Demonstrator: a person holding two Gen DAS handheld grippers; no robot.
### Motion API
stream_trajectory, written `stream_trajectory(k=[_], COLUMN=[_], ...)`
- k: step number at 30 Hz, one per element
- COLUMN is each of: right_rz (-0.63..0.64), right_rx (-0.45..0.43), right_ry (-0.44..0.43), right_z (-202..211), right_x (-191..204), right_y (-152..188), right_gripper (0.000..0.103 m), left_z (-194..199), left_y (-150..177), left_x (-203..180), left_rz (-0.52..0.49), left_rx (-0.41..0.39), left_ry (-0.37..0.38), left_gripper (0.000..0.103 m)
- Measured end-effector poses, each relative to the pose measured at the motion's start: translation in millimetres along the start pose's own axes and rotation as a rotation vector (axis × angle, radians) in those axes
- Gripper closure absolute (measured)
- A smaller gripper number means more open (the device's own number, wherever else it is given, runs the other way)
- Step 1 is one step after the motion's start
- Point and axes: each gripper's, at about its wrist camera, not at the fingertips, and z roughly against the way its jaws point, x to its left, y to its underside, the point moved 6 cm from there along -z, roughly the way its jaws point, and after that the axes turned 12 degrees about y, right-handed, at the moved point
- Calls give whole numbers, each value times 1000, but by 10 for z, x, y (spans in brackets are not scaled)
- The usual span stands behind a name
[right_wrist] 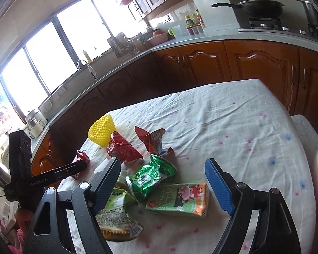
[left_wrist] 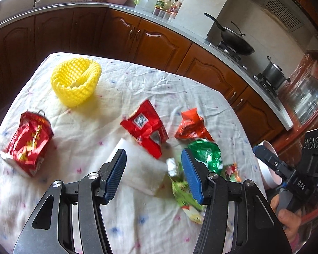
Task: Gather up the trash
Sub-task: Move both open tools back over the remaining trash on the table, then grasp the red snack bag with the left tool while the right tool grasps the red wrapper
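1. Progress: judged from the spread of litter, collection has barely begun. No piece is held, and every visible piece lies on the cloth-covered worktop [left_wrist: 125,80].
2. Left claw [left_wrist: 153,173]: jaws apart, nothing between the pads; it hangs over a white foam pad [left_wrist: 142,169] and a small green pouch with a white cap [left_wrist: 180,186] near the worktop's near edge.
3. Right claw [right_wrist: 162,182]: jaws wide apart, empty, poised above a crumpled green wrapper [right_wrist: 152,175] and a flattened drink carton [right_wrist: 180,199].
4. Remaining trash: a red bag [left_wrist: 27,141] toward the left edge, a red packet [left_wrist: 146,127] and a torn orange-red wrapper [left_wrist: 190,124] mid-worktop, and a yellow foam net sleeve [left_wrist: 76,80] toward the far edge.
5. A white round container [left_wrist: 269,169] stands off the right edge; it is probably the bin, though only part of it shows.
6. Writing: the right claw's body reads "DAS" in the left wrist view; the left claw's arm carries lettering that looks like "GenRobot.AI". The carton and pouch bear Chinese print, too blurred to read.
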Motion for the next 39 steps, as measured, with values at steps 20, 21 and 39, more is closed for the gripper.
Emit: stream_trajectory(k=[20,21,39], right_rz=[136,135,-7], right_rx=[177,184,-19], right_ry=[9,6,8], right_z=[-1053,-1075,-67], right_x=[399,397,-130], right_y=[-95,-80,-206], right_gripper=[71,88,88], left_z=[-717,-717,-158], left_y=[-361,-358,-326], left_x=[146,95,-676], left_rz=[-35,-53,-117], left_rx=[113,120,-27], left_ry=[-11,-6,137], left_gripper=[86,86,91])
